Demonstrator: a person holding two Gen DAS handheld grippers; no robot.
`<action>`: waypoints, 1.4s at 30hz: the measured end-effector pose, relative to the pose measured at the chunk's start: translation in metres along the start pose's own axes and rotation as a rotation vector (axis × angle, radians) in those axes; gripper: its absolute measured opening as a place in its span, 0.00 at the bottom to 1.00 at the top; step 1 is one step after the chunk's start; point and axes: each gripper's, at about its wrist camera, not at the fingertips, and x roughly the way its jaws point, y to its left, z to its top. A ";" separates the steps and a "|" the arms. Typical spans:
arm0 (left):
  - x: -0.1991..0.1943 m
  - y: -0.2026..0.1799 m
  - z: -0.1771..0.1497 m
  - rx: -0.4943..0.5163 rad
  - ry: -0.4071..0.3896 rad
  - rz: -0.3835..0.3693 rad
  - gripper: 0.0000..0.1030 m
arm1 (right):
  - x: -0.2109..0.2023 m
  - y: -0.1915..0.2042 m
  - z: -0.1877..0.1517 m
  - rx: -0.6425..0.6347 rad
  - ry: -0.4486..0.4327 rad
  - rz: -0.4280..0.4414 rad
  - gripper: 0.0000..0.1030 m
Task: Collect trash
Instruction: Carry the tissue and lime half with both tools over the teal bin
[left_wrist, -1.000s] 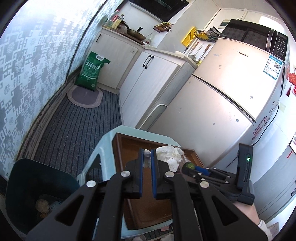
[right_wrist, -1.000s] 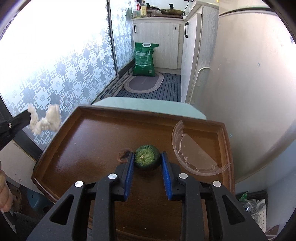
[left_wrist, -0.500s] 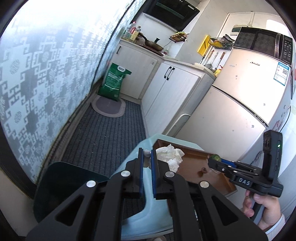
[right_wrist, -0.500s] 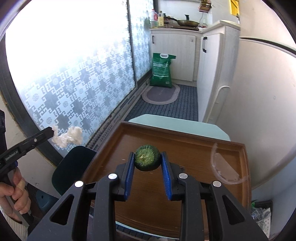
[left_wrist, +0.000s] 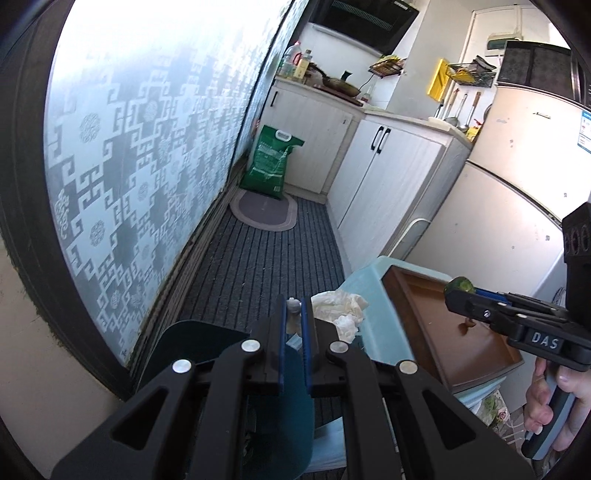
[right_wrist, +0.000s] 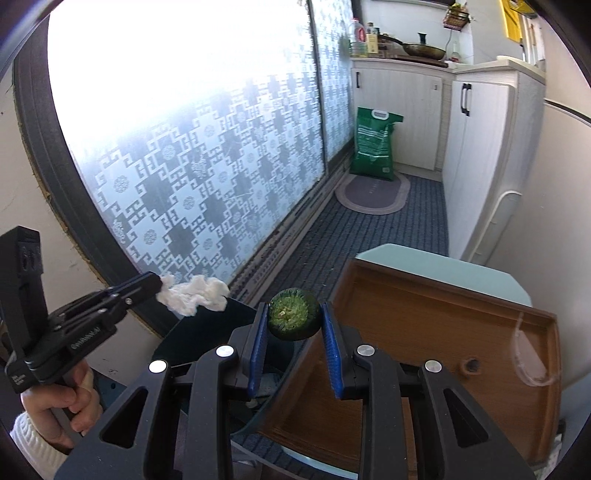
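Note:
My left gripper (left_wrist: 293, 314) is shut on a crumpled white tissue (left_wrist: 341, 312) and holds it in the air above the dark teal trash bin (left_wrist: 207, 343); the tissue also shows in the right wrist view (right_wrist: 194, 294). My right gripper (right_wrist: 293, 323) is shut on a round green vegetable stub (right_wrist: 293, 314), held over the left edge of the brown tray (right_wrist: 443, 332), beside the bin (right_wrist: 207, 332). The stub also shows in the left wrist view (left_wrist: 459, 285).
The tray rests on a pale blue stool (right_wrist: 424, 258). A clear plastic piece (right_wrist: 528, 354) and a small brown scrap (right_wrist: 471, 365) lie on the tray. A patterned glass door (right_wrist: 184, 166) is at the left, white cabinets (left_wrist: 388, 184) and a fridge (left_wrist: 517, 221) at the right.
Both grippers moved left off the tray toward the bin, each still gripping its item. The bin has come under the left gripper.

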 end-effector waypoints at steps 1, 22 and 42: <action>0.002 0.004 -0.001 -0.005 0.011 0.007 0.08 | 0.003 0.004 0.001 -0.005 0.003 0.008 0.27; 0.061 0.039 -0.045 0.057 0.279 0.206 0.08 | 0.049 0.048 -0.006 0.005 0.111 0.094 0.28; 0.111 0.064 -0.085 0.027 0.552 0.305 0.11 | 0.064 0.056 -0.013 -0.014 0.165 0.100 0.28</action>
